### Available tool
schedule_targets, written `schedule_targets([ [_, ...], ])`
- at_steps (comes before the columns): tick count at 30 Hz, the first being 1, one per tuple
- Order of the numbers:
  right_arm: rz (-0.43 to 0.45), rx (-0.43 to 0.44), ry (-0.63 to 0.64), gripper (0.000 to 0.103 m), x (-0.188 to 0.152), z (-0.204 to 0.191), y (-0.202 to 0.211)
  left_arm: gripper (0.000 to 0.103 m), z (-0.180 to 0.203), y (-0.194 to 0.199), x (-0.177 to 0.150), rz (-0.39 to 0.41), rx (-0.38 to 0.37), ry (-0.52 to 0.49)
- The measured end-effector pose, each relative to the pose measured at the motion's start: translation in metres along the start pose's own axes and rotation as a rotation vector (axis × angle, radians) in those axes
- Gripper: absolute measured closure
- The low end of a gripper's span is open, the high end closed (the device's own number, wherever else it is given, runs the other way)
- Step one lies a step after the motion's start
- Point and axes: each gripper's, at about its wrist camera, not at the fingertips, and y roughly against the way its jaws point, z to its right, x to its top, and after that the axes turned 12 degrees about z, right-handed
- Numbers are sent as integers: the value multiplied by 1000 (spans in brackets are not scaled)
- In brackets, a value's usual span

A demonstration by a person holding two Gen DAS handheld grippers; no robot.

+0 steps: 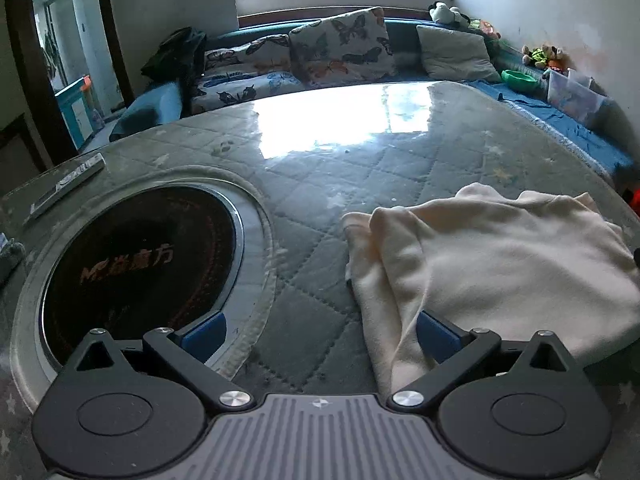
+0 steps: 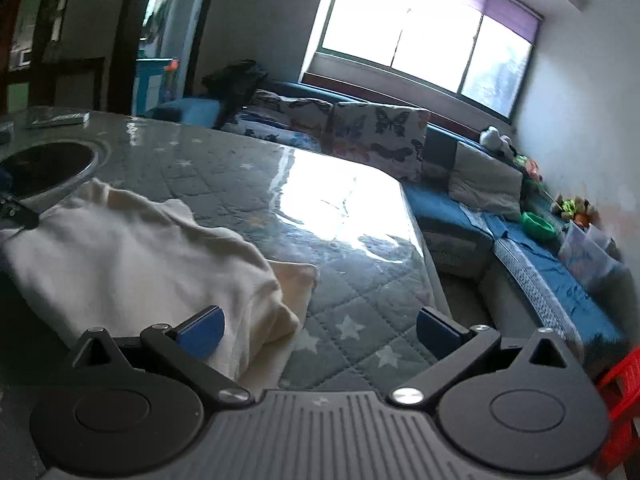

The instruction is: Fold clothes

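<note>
A cream garment (image 1: pixel 496 264) lies folded in a loose bundle on the quilted grey table cover (image 1: pixel 312 208). My left gripper (image 1: pixel 320 336) is open and empty, its blue pads spread wide; the garment's left edge lies between them and over the right pad (image 1: pixel 436 336). In the right wrist view the same garment (image 2: pixel 132 256) lies at the left. My right gripper (image 2: pixel 320 332) is open and empty, its left pad (image 2: pixel 200 332) over the garment's near right corner. The left gripper's black tip (image 2: pixel 16 212) shows at the garment's far left.
A round black cooktop (image 1: pixel 136 264) is set into the table at the left, with a remote (image 1: pixel 68 188) beyond it. A blue sofa with butterfly pillows (image 1: pixel 340 48) runs behind the table. A red stool (image 2: pixel 620 392) stands at the right, past the table edge (image 2: pixel 428 264).
</note>
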Motion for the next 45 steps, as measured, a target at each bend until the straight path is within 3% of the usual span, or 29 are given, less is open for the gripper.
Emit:
schedule_targets([
  [3,-37,-16,43,0,-10,-4,-10,0,0,-1,-3,4,9,-9],
  [8,-28,-61,30,0,-9,4,-9,0,-7,0,-4,-3,29,-7],
  [14,21,-29,21,0,8,4,-11,0,-9,4,6,6,12,40],
  [18,-10,-5,35,0,8,-1,-31,0,3,-3,10,8,1,16],
  [25,-33,-97,81,0,4,4,-49,0,5,-17,4,-19,-5,7],
  [33,-11,-59,69,0,15,3,-43,0,0,-17,4,-37,-16,49],
  [45,46,139,33,0,34,-37,3,0,1,-1,3,-33,-6,67],
])
